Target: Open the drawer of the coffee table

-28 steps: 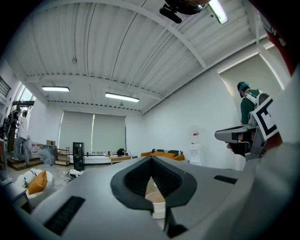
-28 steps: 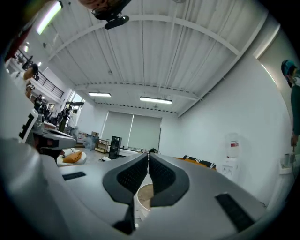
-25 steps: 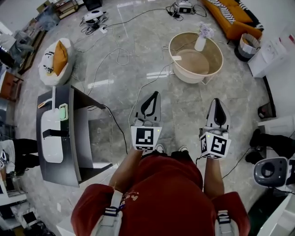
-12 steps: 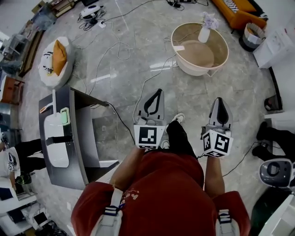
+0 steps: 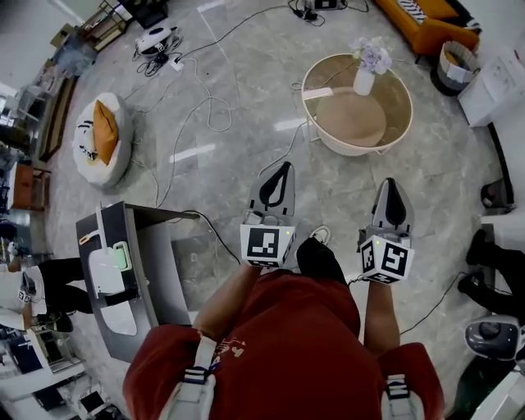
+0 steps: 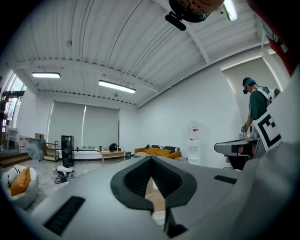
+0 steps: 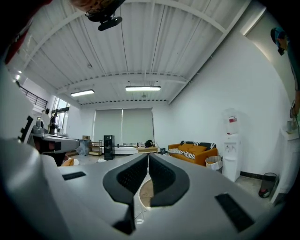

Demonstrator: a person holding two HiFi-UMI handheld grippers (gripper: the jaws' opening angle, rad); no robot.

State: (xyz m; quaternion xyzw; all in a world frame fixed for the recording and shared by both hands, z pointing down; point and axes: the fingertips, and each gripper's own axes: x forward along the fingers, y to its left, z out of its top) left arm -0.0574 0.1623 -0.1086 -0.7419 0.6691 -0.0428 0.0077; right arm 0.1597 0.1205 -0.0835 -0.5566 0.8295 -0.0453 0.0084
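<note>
The round cream coffee table (image 5: 327, 132) stands ahead on the marble floor, with a white vase of flowers (image 5: 366, 75) on its wooden top. No drawer front shows from here. My left gripper (image 5: 285, 165) is held level, short of the table and pointing at it, shut with nothing in it. My right gripper (image 5: 391, 181) is beside it, a little nearer the table's right side, shut and empty too. In the left gripper view (image 6: 151, 158) and the right gripper view (image 7: 148, 154) the jaws meet at the tip.
A dark stand (image 5: 146, 283) with white devices is at my left. A white beanbag with an orange cushion (image 5: 102, 138) and loose cables (image 5: 210, 107) lie on the floor. An orange sofa (image 5: 414, 22) and a bin (image 5: 454, 63) are behind the table. Other people's feet (image 5: 490, 273) are at the right.
I have stepped forward with both grippers: the dark stand has slid back along my left side, and one foot now shows ahead of my body. Both grippers stay shut.
</note>
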